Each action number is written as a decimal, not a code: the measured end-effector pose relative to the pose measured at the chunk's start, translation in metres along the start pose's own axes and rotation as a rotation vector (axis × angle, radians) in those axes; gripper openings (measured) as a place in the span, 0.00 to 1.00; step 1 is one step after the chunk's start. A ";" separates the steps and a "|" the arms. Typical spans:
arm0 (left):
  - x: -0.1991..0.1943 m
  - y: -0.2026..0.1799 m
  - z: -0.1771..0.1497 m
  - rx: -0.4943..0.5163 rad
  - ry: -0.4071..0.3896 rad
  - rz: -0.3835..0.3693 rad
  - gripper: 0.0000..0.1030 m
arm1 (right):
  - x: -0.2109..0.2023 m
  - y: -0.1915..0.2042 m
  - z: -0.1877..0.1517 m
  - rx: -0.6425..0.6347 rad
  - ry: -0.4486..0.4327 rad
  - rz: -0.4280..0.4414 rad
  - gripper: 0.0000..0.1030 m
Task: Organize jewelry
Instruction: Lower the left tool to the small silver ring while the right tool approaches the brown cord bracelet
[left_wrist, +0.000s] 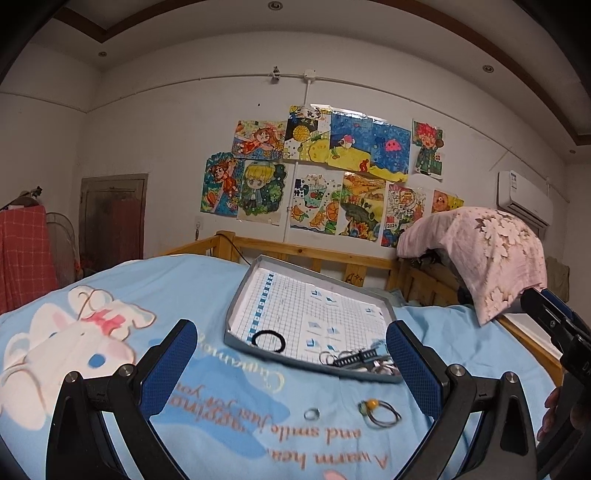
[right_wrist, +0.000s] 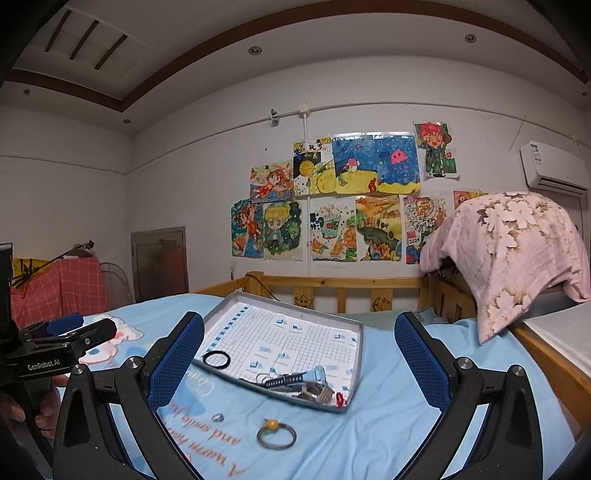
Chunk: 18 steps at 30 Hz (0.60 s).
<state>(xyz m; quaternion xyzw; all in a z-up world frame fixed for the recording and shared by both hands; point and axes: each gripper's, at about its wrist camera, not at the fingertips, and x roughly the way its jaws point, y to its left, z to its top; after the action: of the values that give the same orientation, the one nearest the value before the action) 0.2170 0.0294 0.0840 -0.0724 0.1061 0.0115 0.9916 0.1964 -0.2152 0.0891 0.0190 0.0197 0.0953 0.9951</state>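
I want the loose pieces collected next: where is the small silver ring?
In both wrist views the small silver ring lies on the blue bedsheet, just left of the beaded hair tie, outside the tray.

left wrist: low over bed (left_wrist: 221, 280) | right wrist: same, both share tray (right_wrist: 284, 301)

Jewelry, lower centre of frame.
Small silver ring (right_wrist: 218, 417) and yellow-beaded hoop (right_wrist: 276, 434) lie flat, apart, below grey tray (right_wrist: 354, 369) holding black band (right_wrist: 216, 359).
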 end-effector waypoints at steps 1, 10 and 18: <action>0.007 0.000 0.000 0.001 0.001 0.002 1.00 | 0.008 0.000 -0.001 0.002 0.003 0.002 0.98; 0.074 0.002 -0.010 -0.003 0.066 0.043 1.00 | 0.073 -0.011 -0.018 0.034 0.056 0.003 0.98; 0.118 0.001 -0.029 0.016 0.146 0.053 1.00 | 0.115 -0.023 -0.048 0.071 0.140 0.001 0.98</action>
<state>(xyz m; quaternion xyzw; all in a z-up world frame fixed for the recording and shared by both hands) 0.3266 0.0266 0.0310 -0.0623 0.1800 0.0317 0.9812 0.3116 -0.2142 0.0365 0.0474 0.0926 0.0963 0.9899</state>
